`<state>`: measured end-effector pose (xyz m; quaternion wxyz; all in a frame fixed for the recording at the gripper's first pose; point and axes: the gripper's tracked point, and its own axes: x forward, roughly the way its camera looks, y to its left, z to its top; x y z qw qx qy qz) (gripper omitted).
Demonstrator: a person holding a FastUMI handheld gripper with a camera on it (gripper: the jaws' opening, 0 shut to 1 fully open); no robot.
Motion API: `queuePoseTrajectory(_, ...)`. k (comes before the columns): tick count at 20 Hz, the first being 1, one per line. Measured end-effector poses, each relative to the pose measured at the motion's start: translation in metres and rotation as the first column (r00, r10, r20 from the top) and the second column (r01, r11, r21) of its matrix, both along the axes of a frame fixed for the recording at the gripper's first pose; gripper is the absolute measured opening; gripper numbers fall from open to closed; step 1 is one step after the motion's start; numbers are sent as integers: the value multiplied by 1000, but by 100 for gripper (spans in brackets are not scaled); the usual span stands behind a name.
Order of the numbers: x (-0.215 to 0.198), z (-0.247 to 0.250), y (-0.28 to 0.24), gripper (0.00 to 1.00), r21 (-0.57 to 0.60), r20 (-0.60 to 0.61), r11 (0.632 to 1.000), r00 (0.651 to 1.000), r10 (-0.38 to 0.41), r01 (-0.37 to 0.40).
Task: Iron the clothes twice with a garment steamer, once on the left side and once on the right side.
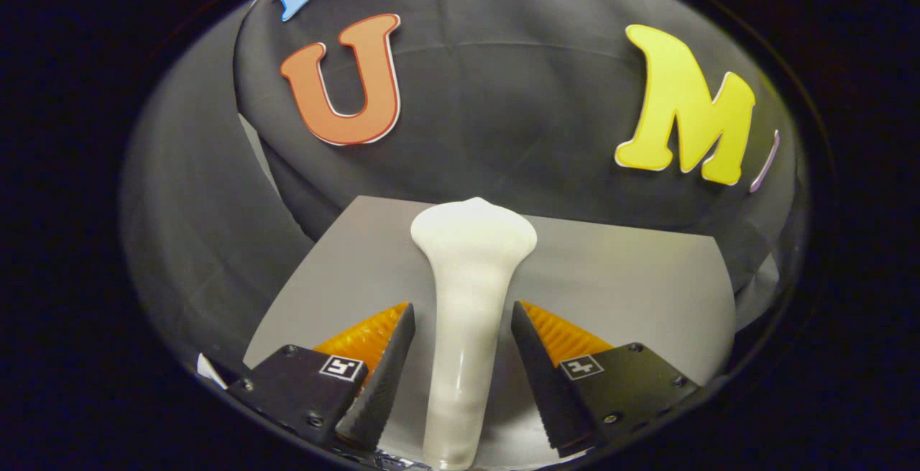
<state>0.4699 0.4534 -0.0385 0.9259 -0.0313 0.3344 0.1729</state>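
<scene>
Gripper (pixel 463 331) spread wide around the steamer (pixel 467 291).

Its fingers stood apart on either side of the white steamer's handle, neither touching it. The steamer lay on a grey table (pixel 632 291), its flared head pointing beyond the fingers toward the black cloth wall (pixel 503 97).

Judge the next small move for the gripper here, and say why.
Probably close the fingers. The gripper is open with the white steamer handle standing between its fingers, a gap showing on each side, so neither finger presses on it. The steamer's head lies beyond the fingertips over the grey table. Gripping must come before any ironing.
</scene>
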Motion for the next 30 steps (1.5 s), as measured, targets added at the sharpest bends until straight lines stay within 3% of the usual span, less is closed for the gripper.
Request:
queuePoseTrajectory(3,1,-18,-2,67,-3,-71,1000,997,-5,5)
queuePoseTrajectory(4,6,-15,1,60,5,-13,1000,1000,-9,9)
queuePoseTrajectory(7,1,-18,-1,51,-48,-30,998,999,-30,29)
queuePoseTrajectory(10,0,-19,-1,49,-95,-19,995,999,-29,27)
queuePoseTrajectory(14,-4,-14,0,43,-26,-23,999,999,-26,26)
queuePoseTrajectory(17,-11,13,-8,41,32,62,999,998,-12,10)
queuePoseTrajectory(22,-52,68,-31,41,171,158,985,988,0,-27)
queuePoseTrajectory(28,-124,106,-71,38,362,200,928,980,10,-84)
queuePoseTrajectory(30,-133,111,-86,38,376,260,922,966,-16,-86)
